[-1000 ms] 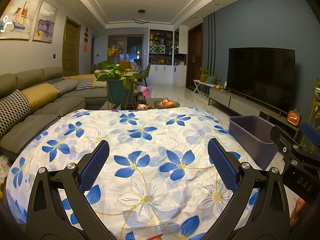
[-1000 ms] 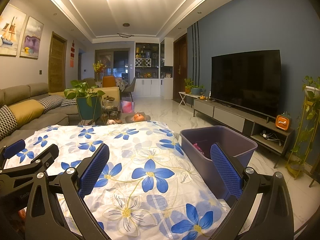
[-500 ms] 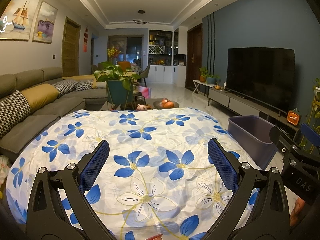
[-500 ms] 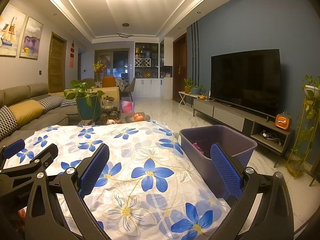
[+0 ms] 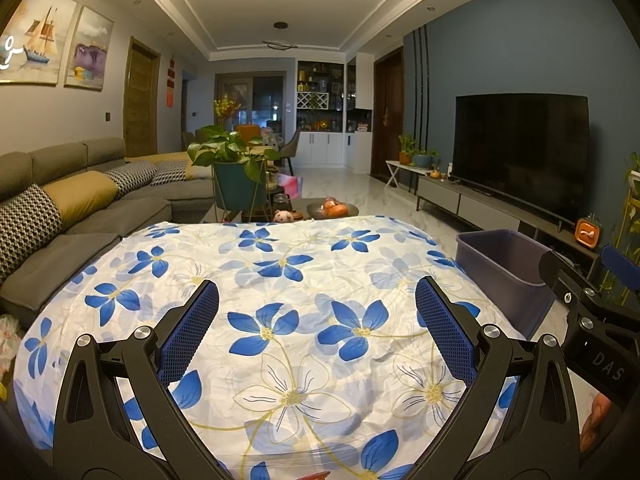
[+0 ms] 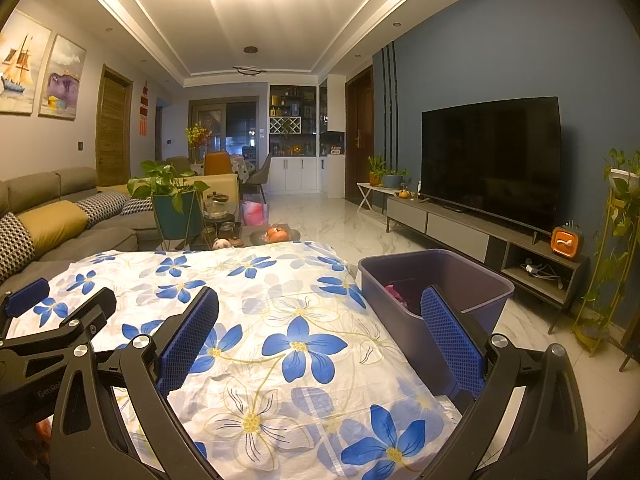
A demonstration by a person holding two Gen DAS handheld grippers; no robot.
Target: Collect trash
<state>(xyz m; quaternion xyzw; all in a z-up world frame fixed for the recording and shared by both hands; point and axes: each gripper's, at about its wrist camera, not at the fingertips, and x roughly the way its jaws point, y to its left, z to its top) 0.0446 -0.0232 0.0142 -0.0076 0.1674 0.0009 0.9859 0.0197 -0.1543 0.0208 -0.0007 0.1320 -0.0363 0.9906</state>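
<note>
A purple plastic bin (image 6: 448, 276) stands on the floor at the right edge of a table covered with a white cloth with blue flowers (image 5: 280, 312). Something pink (image 6: 394, 292) lies inside the bin. The bin also shows in the left wrist view (image 5: 504, 264). My left gripper (image 5: 316, 316) is open and empty above the cloth. My right gripper (image 6: 320, 320) is open and empty over the table's right side, its right finger (image 6: 452, 340) in front of the bin. I see no loose trash on the cloth.
A grey sofa (image 5: 80, 216) runs along the left. A potted plant (image 5: 236, 176) and a low table with fruit (image 5: 332, 210) stand beyond the cloth. A TV (image 6: 492, 160) on a long cabinet lines the right wall. A plant stand (image 6: 616, 256) is at far right.
</note>
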